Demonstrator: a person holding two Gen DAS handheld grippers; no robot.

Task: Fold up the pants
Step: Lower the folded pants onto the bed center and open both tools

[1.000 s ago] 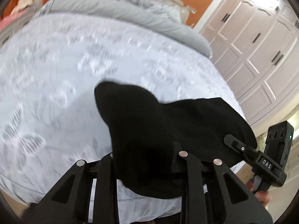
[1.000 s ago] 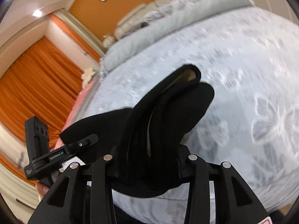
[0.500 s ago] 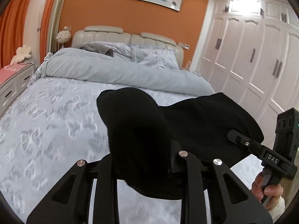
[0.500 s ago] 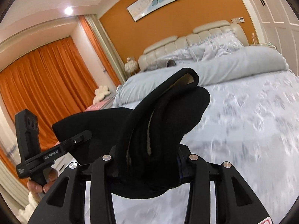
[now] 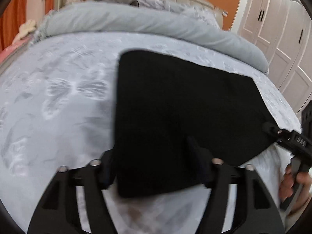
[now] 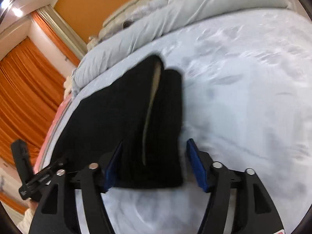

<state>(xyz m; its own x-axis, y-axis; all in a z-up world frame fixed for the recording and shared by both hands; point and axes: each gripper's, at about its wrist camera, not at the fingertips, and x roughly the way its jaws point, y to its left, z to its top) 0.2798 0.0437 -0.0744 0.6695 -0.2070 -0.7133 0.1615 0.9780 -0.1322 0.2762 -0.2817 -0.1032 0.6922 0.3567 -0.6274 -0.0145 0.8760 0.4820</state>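
Note:
The black pants [image 5: 185, 105] lie folded flat on the pale blue bed [image 5: 58, 97]. In the right wrist view they [image 6: 124, 120] show a layered edge with a light inner lining. My left gripper [image 5: 156, 167] is open, its jaws wide apart on either side of the near left edge of the pants. My right gripper [image 6: 154, 165] is open too, with blue pads [image 6: 197, 165] standing clear on both sides of the near right end. Each gripper shows at the edge of the other's view.
A rolled grey duvet [image 5: 136, 19] and pillows lie across the head of the bed. White wardrobe doors [image 5: 282, 29] stand on the right. Orange curtains [image 6: 23, 89] hang on the left. The bed's near edge is just below both grippers.
Both grippers held the pants bunched up above the bed. Now they have come down, both have opened, and the pants lie flat on the bed.

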